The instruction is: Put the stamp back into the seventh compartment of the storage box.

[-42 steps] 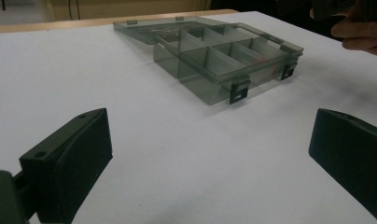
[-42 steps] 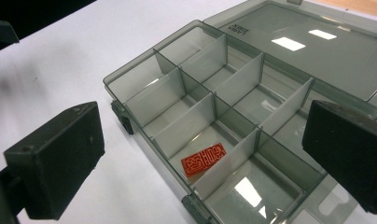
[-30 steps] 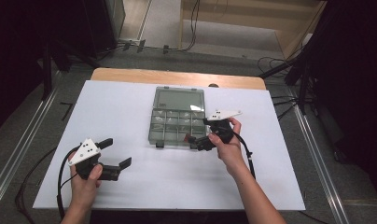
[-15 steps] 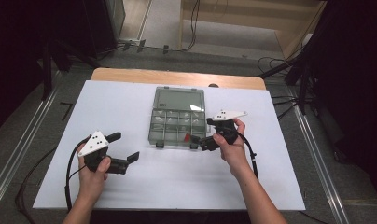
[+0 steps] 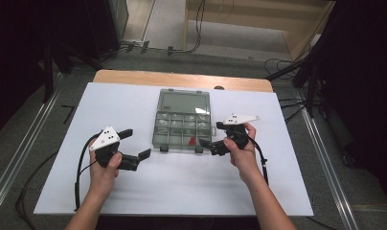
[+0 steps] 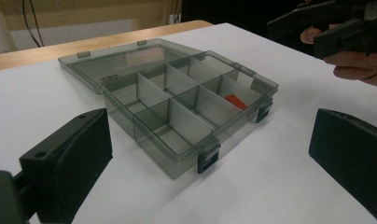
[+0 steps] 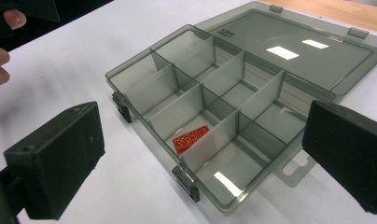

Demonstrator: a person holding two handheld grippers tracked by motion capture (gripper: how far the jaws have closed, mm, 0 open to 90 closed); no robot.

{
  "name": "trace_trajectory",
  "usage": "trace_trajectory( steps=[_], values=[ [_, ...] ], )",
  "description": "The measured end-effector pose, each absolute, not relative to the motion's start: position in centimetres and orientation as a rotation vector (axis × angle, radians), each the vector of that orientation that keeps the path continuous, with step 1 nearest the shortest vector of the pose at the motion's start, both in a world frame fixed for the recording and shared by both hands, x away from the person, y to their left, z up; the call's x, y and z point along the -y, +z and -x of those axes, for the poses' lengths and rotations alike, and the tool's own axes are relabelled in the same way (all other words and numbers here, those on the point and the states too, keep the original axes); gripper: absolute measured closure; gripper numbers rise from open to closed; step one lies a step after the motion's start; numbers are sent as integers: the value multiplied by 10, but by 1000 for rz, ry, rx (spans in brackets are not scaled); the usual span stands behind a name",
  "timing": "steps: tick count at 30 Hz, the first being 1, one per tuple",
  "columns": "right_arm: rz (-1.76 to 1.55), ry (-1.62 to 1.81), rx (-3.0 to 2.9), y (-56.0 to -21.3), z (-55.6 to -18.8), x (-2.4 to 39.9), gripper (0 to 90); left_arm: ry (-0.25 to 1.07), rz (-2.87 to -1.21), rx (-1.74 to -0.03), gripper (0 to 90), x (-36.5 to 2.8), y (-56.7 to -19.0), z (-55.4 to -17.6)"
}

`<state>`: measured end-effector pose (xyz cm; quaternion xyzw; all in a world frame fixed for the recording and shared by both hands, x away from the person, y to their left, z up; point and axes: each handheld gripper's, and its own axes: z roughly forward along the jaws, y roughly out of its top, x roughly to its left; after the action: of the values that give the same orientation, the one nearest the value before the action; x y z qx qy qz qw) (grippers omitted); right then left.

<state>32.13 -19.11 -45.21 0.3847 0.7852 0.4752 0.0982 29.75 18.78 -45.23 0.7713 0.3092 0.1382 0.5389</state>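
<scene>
Beside the organizer box, left claw nearer than before, both claws spread.

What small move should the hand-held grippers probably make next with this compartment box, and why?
Probably bring the right hand-held gripper in over the open box toward the red piece. That piece lies alone in a front compartment on its side, both grippers' jaws stand open and empty, and the left hand-held gripper is farther off.

Smoky clear compartment box lies open on table, lid flat behind.
</scene>
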Motion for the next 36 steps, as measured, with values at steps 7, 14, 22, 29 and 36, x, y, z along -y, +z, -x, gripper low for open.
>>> trace_trajectory(
  steps=[7, 14, 22, 29, 36],
  values=[
    [-1149, 1416, -2302, -453, -320, 198, 0, 330, -1848, -727, 0, -178, -446, -306],
    [-1157, 1411, -2294, -453, -320, 202, 0, 324, -1853, -722, 0, -171, -441, -314],
    [-1169, 1429, -2247, -454, -319, 208, 0, 314, -1844, -730, 0, -167, -439, -323],
    [-1198, 1454, -2212, -453, -321, 215, 0, 271, -1814, -732, 0, -163, -434, -330],
    [-1208, 1470, -2201, -452, -322, 218, 0, 277, -1811, -736, 0, -163, -429, -337]
  ],
)
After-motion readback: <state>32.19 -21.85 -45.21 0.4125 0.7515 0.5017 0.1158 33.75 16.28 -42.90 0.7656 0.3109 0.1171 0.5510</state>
